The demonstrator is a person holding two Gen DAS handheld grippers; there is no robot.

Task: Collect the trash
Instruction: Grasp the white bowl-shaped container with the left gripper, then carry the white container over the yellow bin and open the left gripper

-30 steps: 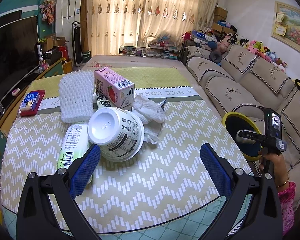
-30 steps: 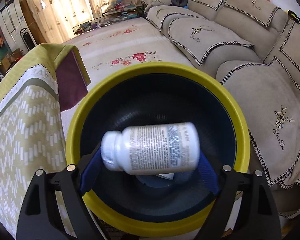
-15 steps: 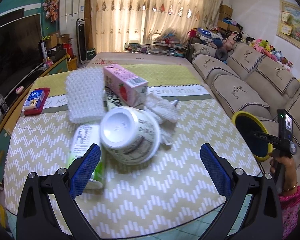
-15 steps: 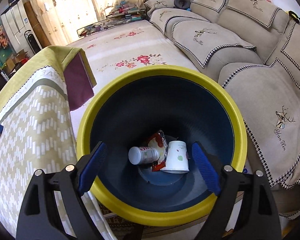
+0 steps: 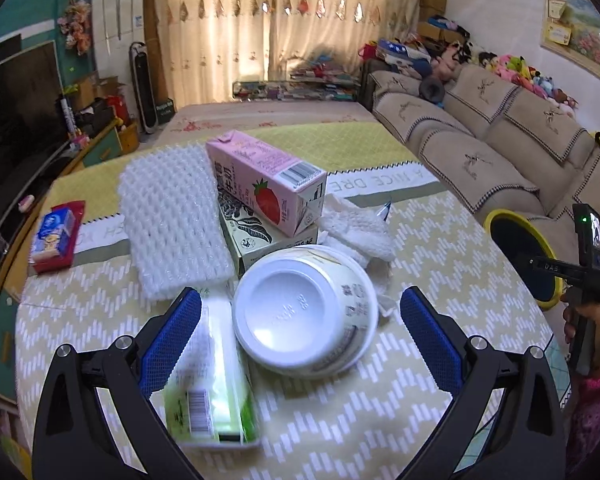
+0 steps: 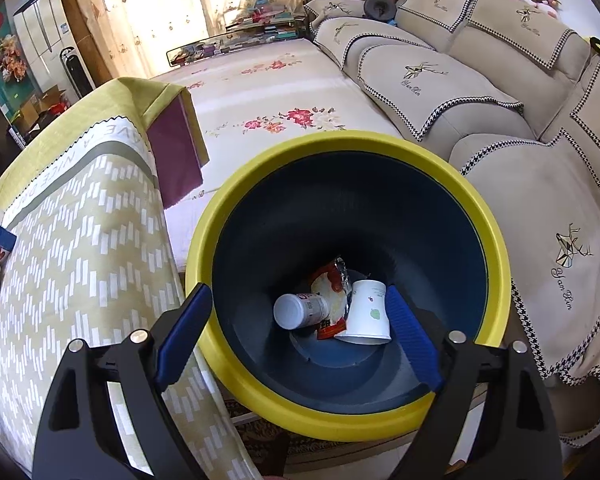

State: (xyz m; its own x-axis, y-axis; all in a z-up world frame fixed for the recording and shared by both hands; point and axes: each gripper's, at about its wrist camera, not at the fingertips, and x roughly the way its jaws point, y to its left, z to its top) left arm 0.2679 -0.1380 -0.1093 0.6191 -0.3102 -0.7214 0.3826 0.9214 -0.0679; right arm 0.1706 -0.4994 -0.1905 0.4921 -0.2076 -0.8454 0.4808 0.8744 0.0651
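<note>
My left gripper (image 5: pixel 300 336) stands open over the table. An upturned white paper bowl (image 5: pixel 306 308) lies between its blue fingers, touching neither. A green carton (image 5: pixel 212 384) lies by the left finger. Behind them a pink strawberry milk carton (image 5: pixel 268 184) rests on a cream box (image 5: pixel 260 240), beside white foam netting (image 5: pixel 172 220) and crumpled tissue (image 5: pixel 356 228). My right gripper (image 6: pixel 300 336) hangs open and empty above the yellow-rimmed blue bin (image 6: pixel 488 232). In the bin lie a white bottle (image 6: pixel 300 310), a paper cup (image 6: pixel 366 316) and a red wrapper (image 6: pixel 332 280).
A red biscuit pack (image 5: pixel 56 236) lies at the table's left edge. The bin (image 5: pixel 496 216) stands off the table's right side, against the beige sofa (image 5: pixel 480 152). A hand in a pink sleeve (image 5: pixel 588 320) holds the right gripper there. A TV stands to the left.
The white bottle left my right gripper and dropped into the bin. My left gripper moved forward and lower, so the upturned bowl now sits between its fingers.
</note>
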